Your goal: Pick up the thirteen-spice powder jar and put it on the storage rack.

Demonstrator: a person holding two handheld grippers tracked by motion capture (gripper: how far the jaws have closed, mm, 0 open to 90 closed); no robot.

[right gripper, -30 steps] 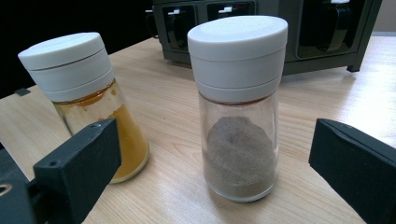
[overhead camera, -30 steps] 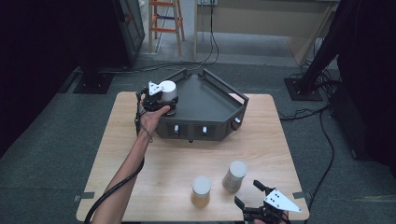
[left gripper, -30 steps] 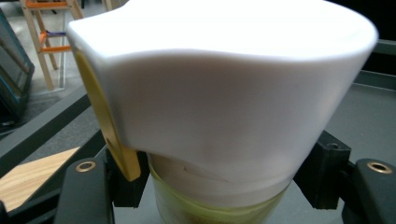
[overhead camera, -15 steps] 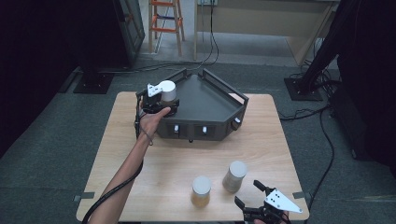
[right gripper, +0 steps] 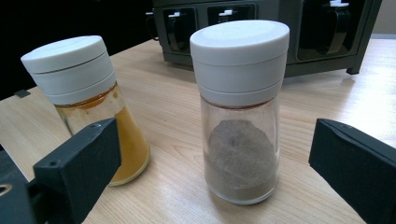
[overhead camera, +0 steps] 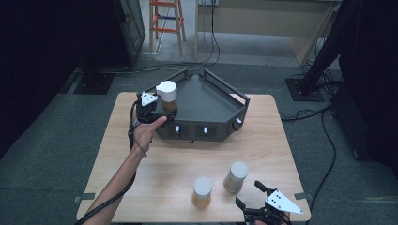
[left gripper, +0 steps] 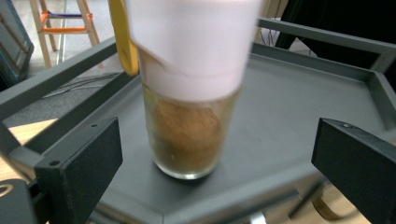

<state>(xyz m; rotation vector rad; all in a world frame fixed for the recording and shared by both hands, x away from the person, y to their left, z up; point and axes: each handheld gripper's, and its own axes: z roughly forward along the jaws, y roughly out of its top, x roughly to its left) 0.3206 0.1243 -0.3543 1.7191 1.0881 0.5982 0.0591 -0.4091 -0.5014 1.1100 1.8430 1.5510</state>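
Overhead – third jar, tray-top

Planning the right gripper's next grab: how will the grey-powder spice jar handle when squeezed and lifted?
The grey-powder jar looks like rigid, smooth clear glass, so probably slippery. It is tall and narrow, so a nudge may tip it. Less than half full, it is likely light.
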